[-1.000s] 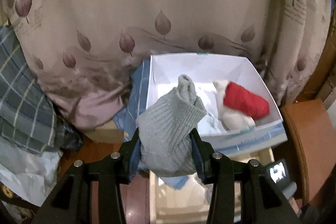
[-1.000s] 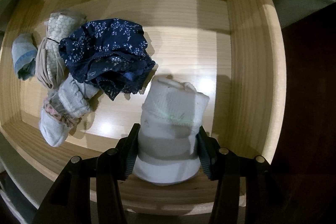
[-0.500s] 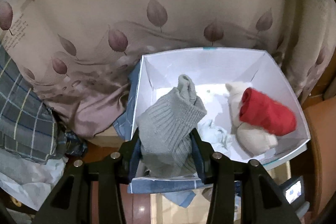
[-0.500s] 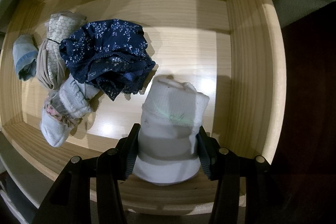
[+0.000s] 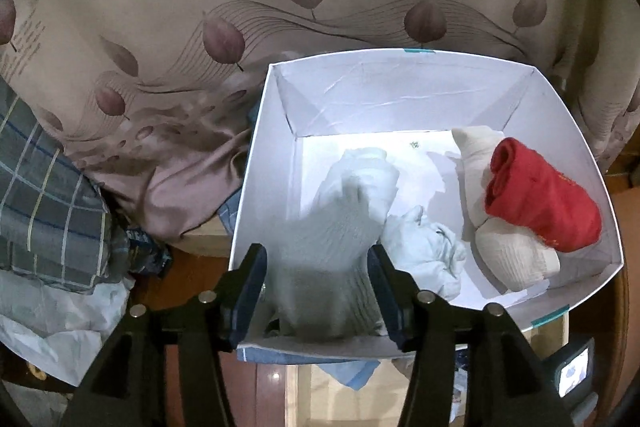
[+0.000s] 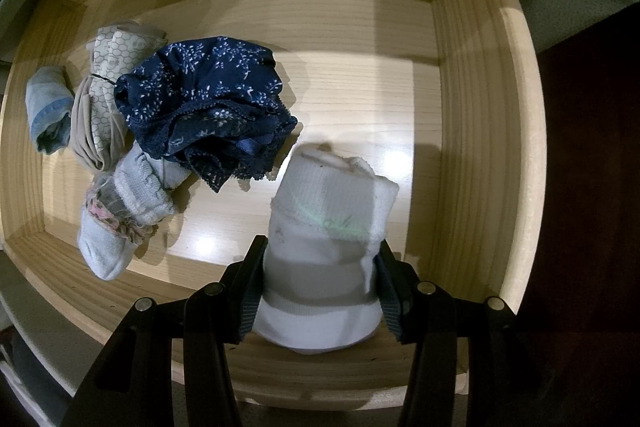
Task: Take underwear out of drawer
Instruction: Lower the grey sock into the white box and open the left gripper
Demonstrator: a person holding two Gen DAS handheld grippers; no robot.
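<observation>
Left gripper (image 5: 318, 283): jaws just opened, blurred grey ribbed garment (image 5: 340, 227) loose between them over white box (image 5: 260, 163). Right gripper (image 6: 318, 287): clamped on rolled white sock (image 6: 328, 251) inside wooden drawer (image 6: 480, 107), beside navy floral underwear (image 6: 208, 107).

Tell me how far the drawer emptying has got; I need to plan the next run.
Done: a red roll, a cream roll and a pale blue piece lie in the white box. In hand: the left gripper has just been opening over the box, a grey bundle between its jaws; the right gripper clamps a white roll. Left: navy underwear and other small rolls in the wooden drawer.
</observation>
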